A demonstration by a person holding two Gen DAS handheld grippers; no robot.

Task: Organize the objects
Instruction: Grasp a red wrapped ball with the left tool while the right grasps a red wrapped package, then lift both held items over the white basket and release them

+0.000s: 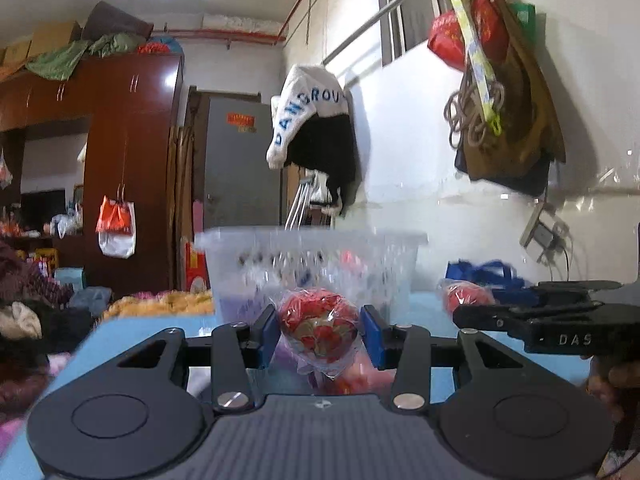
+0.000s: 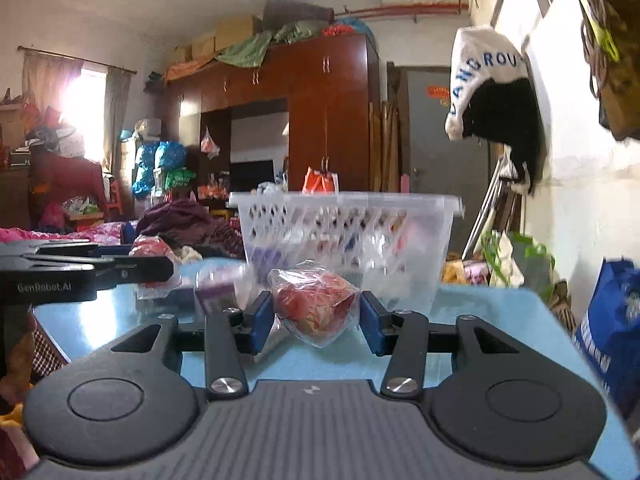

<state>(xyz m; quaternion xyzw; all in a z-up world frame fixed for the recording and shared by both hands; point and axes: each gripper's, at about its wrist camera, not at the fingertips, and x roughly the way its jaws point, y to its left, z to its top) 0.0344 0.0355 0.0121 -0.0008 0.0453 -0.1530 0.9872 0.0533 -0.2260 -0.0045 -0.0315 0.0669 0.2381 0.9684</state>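
Note:
In the left wrist view, my left gripper (image 1: 320, 334) is shut on a red packet wrapped in clear plastic (image 1: 318, 326), held above the light blue table (image 1: 132, 344). A clear perforated plastic basket (image 1: 312, 264) stands just beyond. The right gripper (image 1: 540, 320) shows at the right with another red packet (image 1: 466, 296) at its tips. In the right wrist view, my right gripper (image 2: 318, 314) is shut on a red wrapped packet (image 2: 314, 304), in front of the basket (image 2: 348, 240). The left gripper (image 2: 88, 274) shows at the left.
More wrapped packets (image 2: 216, 292) lie on the table (image 2: 480, 320) left of the basket. A blue bag (image 2: 612, 320) stands at the right. Clothes hang on the white wall (image 1: 420, 120). A wardrobe (image 2: 328, 112) and bedding fill the room behind.

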